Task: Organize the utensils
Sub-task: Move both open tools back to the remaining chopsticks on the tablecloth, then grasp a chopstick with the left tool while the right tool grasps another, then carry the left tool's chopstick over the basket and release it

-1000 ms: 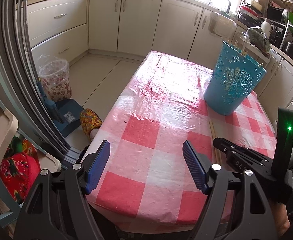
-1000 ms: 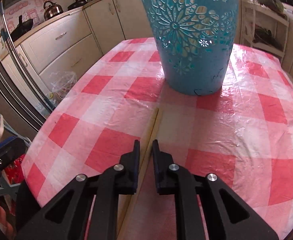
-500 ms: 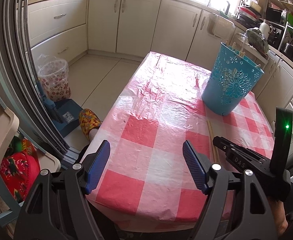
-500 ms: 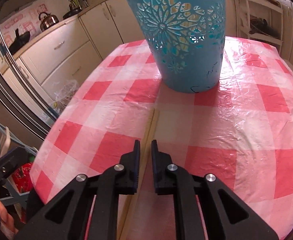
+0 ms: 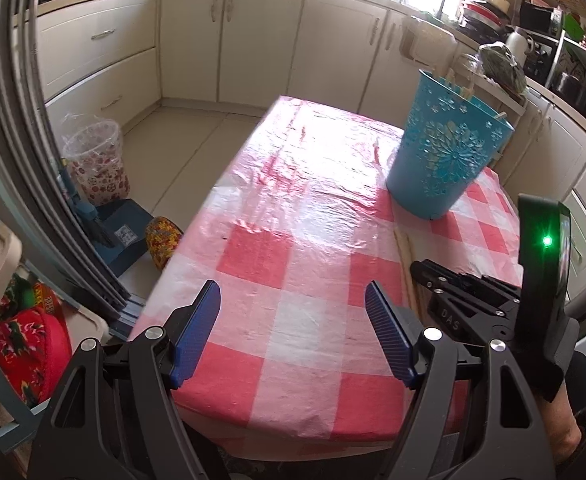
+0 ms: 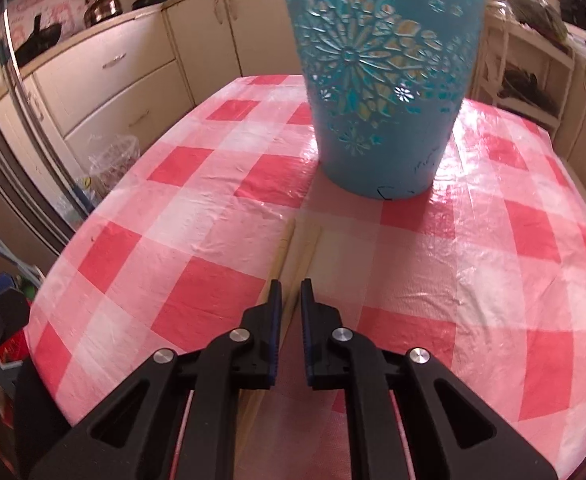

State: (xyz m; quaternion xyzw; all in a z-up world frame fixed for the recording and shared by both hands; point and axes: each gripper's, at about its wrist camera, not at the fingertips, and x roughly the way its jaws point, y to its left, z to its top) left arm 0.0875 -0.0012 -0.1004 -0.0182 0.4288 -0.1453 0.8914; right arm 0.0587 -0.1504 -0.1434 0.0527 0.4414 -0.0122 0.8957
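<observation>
red-checked plastic tablecloth (image 5: 293,272) amid cream kitchen cabinets (image 5: 253,40).

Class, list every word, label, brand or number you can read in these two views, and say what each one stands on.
"DAS": raised letters on the black body of the right gripper, seen from the left wrist view.
Sticker on the blue dustpan on the floor: print too small to read.
Printed patch on the red bag at lower left: blurred, unreadable.
Dark scribbles near the base of the blue basket: no legible word.
Nothing else readable.
</observation>
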